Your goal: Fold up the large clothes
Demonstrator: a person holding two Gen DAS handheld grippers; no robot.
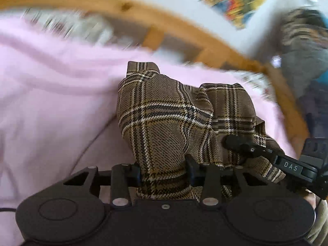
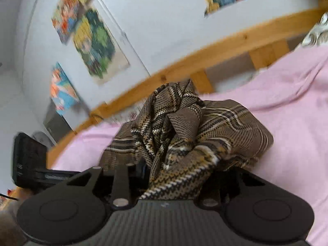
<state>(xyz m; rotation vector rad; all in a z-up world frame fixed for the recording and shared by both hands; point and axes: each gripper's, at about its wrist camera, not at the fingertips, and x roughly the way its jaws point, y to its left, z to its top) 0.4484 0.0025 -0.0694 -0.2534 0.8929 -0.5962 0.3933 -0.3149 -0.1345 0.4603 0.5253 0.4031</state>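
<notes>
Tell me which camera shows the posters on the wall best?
The right wrist view. It shows several colourful posters on the white wall above the wooden rail, though blurred. The left wrist view catches only one poster at its top right edge; plaid cloth and pink blanket fill most of it.

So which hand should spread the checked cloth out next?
Probably the left. The left gripper pinches a flatter part of the checked cloth, with lots of bare pink blanket beside it. The right gripper holds a twisted bunch, so it seems better just holding.
</notes>
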